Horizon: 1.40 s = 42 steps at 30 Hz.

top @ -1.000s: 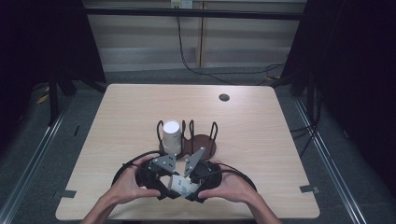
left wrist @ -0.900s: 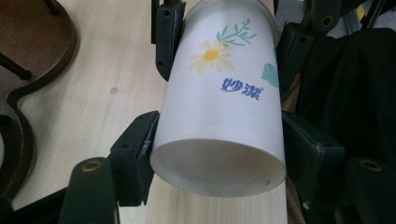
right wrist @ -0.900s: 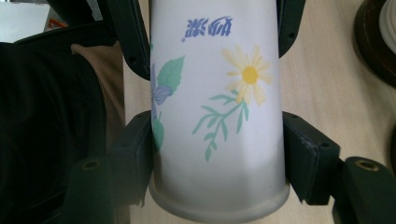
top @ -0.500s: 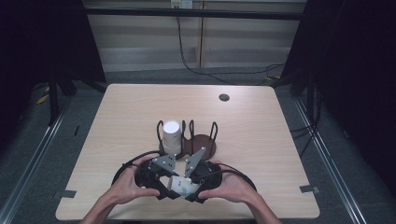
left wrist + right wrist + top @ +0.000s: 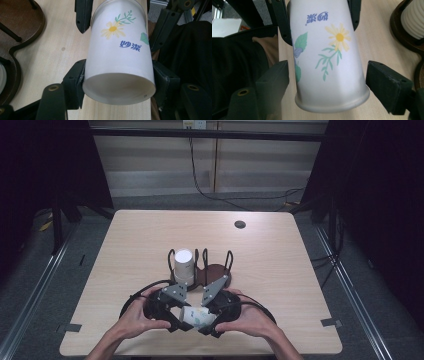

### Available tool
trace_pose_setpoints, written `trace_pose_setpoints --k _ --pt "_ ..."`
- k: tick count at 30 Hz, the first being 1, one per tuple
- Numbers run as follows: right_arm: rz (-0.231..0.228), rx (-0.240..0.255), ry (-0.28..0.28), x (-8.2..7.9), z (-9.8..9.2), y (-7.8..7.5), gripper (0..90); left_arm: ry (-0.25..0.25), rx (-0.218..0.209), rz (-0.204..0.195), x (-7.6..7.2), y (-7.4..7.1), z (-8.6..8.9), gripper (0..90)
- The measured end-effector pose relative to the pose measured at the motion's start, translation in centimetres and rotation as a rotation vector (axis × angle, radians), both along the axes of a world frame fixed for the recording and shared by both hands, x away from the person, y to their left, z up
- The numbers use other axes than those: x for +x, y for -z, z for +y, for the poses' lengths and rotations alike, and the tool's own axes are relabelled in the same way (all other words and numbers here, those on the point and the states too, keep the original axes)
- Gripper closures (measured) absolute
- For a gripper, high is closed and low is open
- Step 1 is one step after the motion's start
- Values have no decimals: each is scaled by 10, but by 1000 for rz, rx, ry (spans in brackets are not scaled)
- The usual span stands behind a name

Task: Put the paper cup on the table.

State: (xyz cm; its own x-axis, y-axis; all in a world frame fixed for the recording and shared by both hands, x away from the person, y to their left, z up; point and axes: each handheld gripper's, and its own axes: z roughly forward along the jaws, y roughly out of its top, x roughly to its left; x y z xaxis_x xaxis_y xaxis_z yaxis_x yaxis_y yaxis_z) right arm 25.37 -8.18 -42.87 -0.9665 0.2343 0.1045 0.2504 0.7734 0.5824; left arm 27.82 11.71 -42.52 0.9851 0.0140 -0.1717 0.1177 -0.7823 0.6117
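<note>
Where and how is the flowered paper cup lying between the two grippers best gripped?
Grip the flowered paper cup across its side wall near the stiffer base end, as the left gripper does, coming along the cup's axis. It lies on its side, and the thin wall would probably crush mid-body.

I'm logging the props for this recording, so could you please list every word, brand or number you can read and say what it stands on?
"妙潔", in blue print on the side of the paper cup held between both tongs, below the yellow daisy; it reads upside down in the right gripper view.
A tiny dark mark on the cup's base rim is too small to read.
The ribbed white cup in the wooden holder shows no text.
</note>
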Motion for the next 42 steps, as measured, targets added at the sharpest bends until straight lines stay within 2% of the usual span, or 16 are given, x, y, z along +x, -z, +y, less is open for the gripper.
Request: trace_pose_setpoints --k 2,7,12,16,25,35,38,42 --pt "-4 5 5 0 -1 -1 183 1 0 -4 1 -1 1 372" --pt "-27 75 35 2 -8 -6 162 -18 -9 -5 2 -1 4 372" --pt "-27 97 51 2 -13 -9 146 -30 -12 0 3 -2 6 372" --pt "-38 137 66 2 -17 -11 141 -32 -16 -13 2 -6 5 372" --pt "-47 204 84 1 -25 -19 137 -49 -36 -19 2 -4 10 372" --pt "-54 287 125 2 -34 -21 137 -70 -111 -14 4 -6 19 372" --pt "-53 333 142 3 -40 -22 137 -88 -153 -12 4 -6 24 371" --pt "-55 359 153 3 -44 -22 137 -99 -184 -1 5 -7 28 372"
